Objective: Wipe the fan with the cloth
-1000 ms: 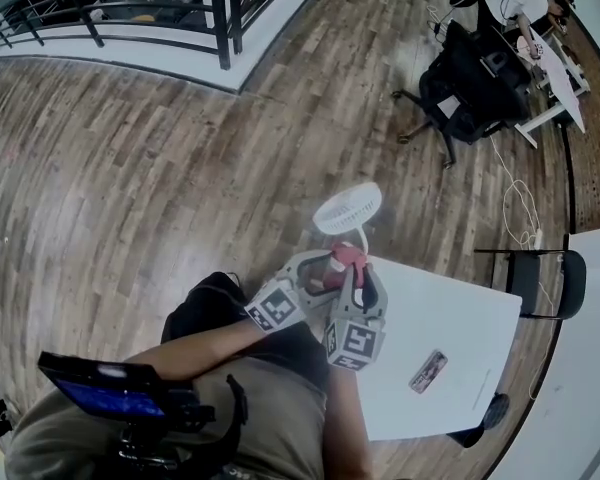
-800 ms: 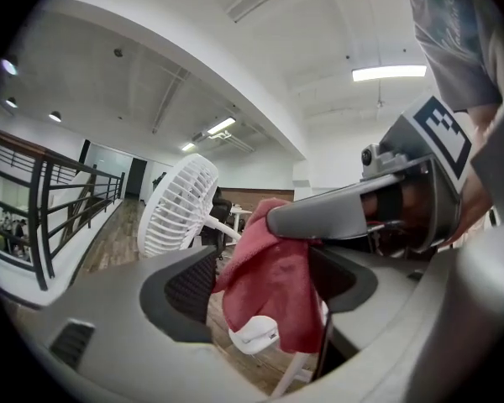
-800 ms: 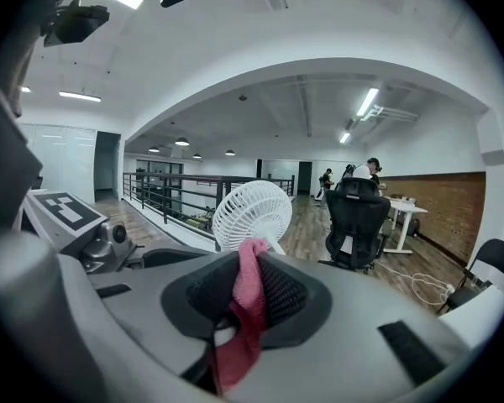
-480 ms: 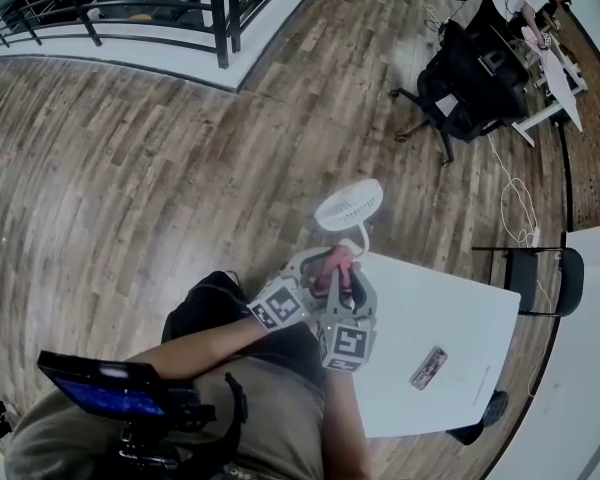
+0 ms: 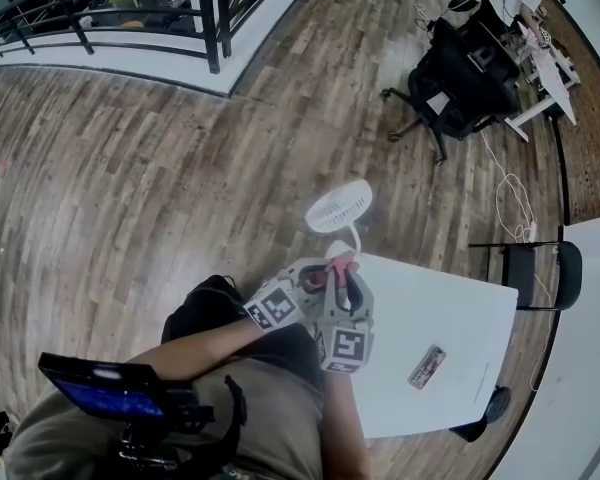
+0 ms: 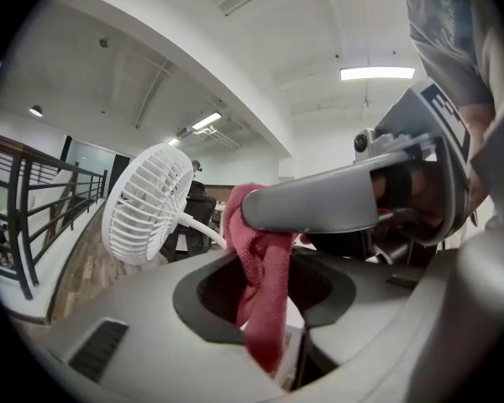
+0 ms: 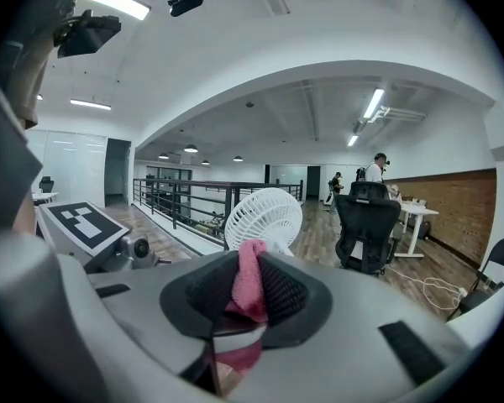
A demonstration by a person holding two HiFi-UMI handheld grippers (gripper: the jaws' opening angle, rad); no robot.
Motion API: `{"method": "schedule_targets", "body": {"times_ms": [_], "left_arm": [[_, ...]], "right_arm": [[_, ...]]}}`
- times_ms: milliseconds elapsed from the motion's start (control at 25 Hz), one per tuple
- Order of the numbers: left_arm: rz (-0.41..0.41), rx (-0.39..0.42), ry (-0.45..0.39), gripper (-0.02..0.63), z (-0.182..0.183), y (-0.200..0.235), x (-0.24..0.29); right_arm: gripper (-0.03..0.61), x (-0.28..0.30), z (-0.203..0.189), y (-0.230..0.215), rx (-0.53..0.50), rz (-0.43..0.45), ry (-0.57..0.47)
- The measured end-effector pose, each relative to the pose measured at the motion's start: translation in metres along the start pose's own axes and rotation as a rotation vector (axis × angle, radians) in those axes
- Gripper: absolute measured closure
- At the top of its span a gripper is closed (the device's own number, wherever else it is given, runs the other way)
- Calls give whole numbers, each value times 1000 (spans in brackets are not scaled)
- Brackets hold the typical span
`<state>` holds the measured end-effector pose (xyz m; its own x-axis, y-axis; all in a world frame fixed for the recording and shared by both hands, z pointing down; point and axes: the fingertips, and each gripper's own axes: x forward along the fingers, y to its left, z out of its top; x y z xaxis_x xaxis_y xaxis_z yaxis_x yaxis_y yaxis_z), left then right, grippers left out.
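A small white fan (image 5: 338, 206) stands on its stalk at the near corner of the white table (image 5: 440, 308). Just in front of it, both grippers meet on a pink-red cloth (image 5: 327, 270). My right gripper (image 7: 248, 288) is shut on the cloth (image 7: 250, 275), with the fan (image 7: 265, 217) right behind it. In the left gripper view, the cloth (image 6: 265, 267) hangs from the right gripper's finger (image 6: 319, 204) down between the jaws of my left gripper (image 6: 265, 300). Those jaws have just been closing and now pinch the cloth. The fan (image 6: 147, 204) is to the left.
A small flat card (image 5: 427, 366) lies on the table. A black folding chair (image 5: 535, 273) stands beyond the table's right edge, with cables on the wooden floor. A black office chair (image 5: 460, 78) and a desk (image 5: 545, 58) are farther back; a dark railing (image 5: 100, 8) runs along the far left.
My left gripper's jaws have closed in on the cloth that the right gripper holds. Both grippers stay close together in front of the fan.
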<state>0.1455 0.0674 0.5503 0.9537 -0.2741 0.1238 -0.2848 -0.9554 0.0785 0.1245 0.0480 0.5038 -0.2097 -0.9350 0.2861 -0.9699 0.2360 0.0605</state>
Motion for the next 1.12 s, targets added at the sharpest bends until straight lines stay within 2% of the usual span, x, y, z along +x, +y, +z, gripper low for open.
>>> {"method": "schedule_targets", "body": {"times_ms": [80,200,280,400,440,520,600,800,920,1120], "left_arm": [[5,3,6,510,-1,1,-1],[20,-4,30,522,-9,9,2],[36,-12,47,523,-16,18,5],[70,-37,64,525,-25,32,5],[80,-44,70,525,-28,36,6],[88,-47,75,524,-28,43,8],[95,-56,72,525,-25,52,13],[104,-77,84,525,-25,69,19],[90,-74,116,525,-38,71,23],[78,-84,146,525,-53,74,34]], "right_arm": [[456,-1,1,-1,-9,-12,-4],[383,-3,10,-6,-2,-39,-26],[356,-6,22,-13,5,-56,-93],[357,-16,44,-22,0,-76,-216],[406,-20,49,-22,-7,-76,-226],[425,-28,53,-27,-33,-98,-229],[578,-33,58,-35,-52,-121,-250],[580,-34,70,-38,-27,-117,-274],[580,-29,75,-37,-36,-115,-281],[580,-22,64,-37,-51,-118,-273]]}}
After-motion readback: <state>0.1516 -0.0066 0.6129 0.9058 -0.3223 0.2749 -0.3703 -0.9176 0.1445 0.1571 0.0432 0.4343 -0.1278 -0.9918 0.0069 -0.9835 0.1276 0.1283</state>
